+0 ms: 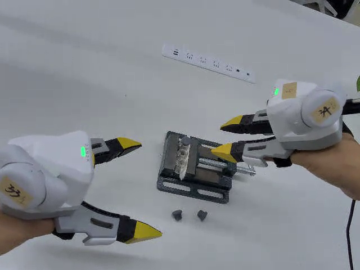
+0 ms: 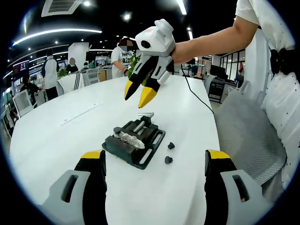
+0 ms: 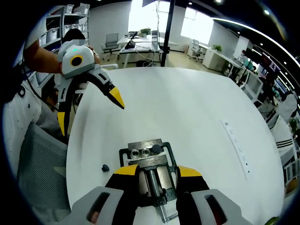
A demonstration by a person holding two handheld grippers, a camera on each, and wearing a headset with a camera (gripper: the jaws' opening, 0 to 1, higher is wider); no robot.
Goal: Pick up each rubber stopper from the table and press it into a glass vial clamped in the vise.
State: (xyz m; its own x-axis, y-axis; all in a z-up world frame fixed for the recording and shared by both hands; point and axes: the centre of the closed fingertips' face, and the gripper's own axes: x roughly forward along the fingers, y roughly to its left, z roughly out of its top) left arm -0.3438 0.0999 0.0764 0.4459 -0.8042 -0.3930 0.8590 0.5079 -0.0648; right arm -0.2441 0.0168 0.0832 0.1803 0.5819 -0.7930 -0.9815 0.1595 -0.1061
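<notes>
A black vise sits mid-table with a row of glass vials clamped in it; the far vial carries a grey stopper. Two loose grey rubber stoppers lie just in front of the vise. My left gripper hovers wide open to the vise's left, holding nothing. My right gripper is open and hangs over the vise's right end, above its screw. The left gripper view shows the vise, both stoppers and the right gripper. The right gripper view looks down on the vise.
A white power strip lies on the white table beyond the vise. A black cable runs down the right edge. Chairs, desks and people stand in the office behind.
</notes>
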